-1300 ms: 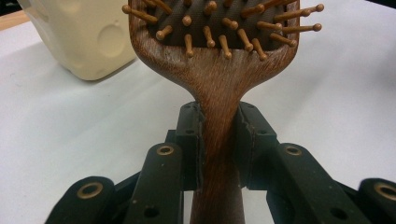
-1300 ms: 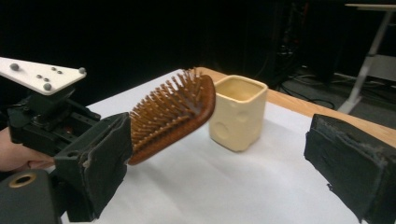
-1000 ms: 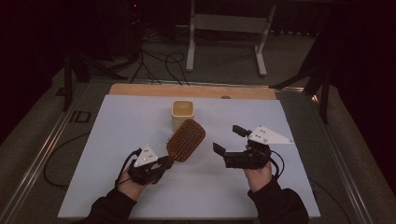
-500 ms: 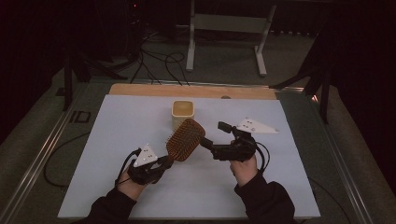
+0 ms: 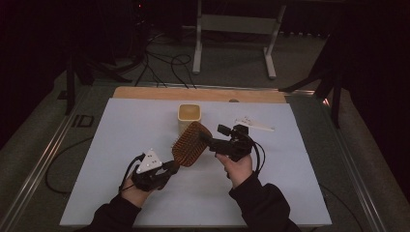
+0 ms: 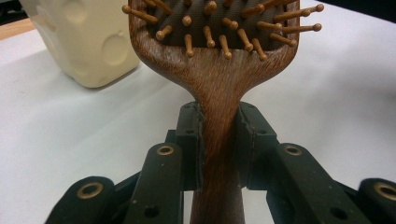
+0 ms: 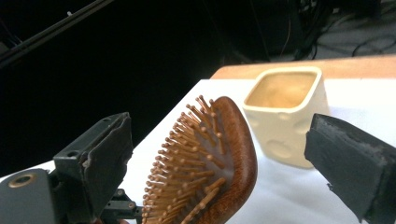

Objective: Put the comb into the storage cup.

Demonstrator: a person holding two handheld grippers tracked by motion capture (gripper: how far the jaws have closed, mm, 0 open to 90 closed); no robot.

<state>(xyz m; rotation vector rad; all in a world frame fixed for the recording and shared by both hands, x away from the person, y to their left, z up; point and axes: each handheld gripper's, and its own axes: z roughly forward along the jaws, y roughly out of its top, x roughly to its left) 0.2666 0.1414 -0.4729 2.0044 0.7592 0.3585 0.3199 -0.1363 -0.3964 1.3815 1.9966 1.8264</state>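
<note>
Clamping the unlabelled hairbrush handle, left hand-held gripper holds it; right hand-held gripper gapes wide.

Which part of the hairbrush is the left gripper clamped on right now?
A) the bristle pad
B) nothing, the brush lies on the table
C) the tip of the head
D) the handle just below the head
D: in the left gripper view the left gripper has both jaws pressed against the narrow wooden handle of the hairbrush, right under its head.
</note>
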